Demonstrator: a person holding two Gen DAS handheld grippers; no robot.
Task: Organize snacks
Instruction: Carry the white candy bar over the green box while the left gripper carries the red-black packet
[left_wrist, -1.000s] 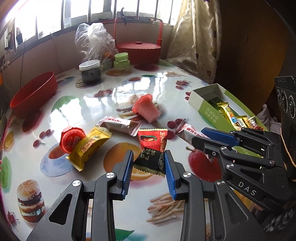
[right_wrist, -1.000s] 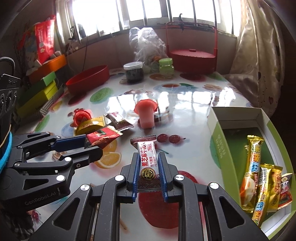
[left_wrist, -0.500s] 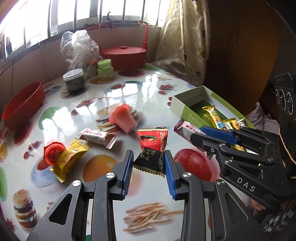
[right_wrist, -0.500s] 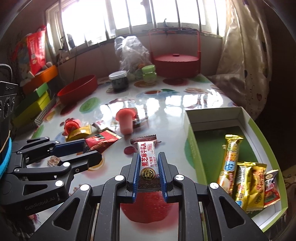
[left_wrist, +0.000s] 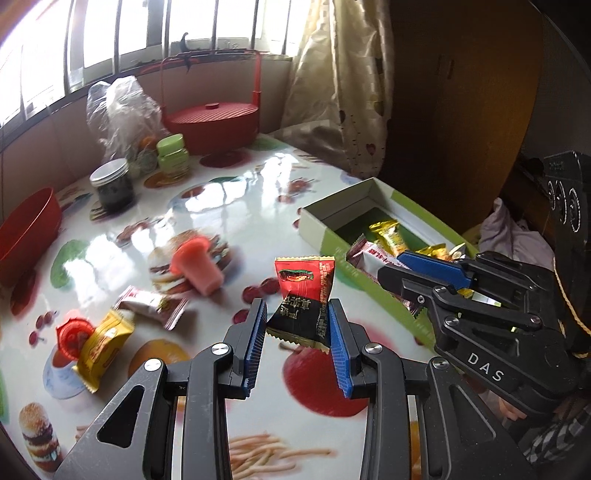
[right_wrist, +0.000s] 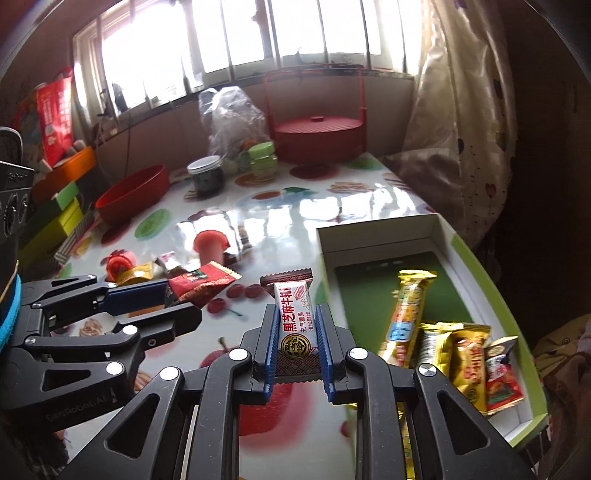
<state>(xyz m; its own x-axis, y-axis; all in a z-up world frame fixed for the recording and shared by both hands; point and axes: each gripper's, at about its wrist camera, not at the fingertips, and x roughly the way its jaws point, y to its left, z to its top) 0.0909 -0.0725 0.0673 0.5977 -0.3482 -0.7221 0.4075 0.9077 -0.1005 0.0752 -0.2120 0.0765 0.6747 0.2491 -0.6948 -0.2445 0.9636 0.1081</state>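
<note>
the left tongs (left_wrist: 297, 325) are black, angular plastic with triangular cut-outs, silver round screw heads and blue ribbed pads (left_wrist: 339, 354) on the inner faces. the right tongs (right_wrist: 296, 339) are built alike: black frame, silver screws, blue ridged pads (right_wrist: 270, 350). seen from the left wrist view, their side bears white "das" lettering; the left pair's side reads "genrobot.ai".

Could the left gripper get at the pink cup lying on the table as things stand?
Probably not right away. The left gripper is already shut on a red and black packet, so its jaws are occupied. The pink cup itself lies in the open with nothing over it; the path looks free once the packet is released.
</note>
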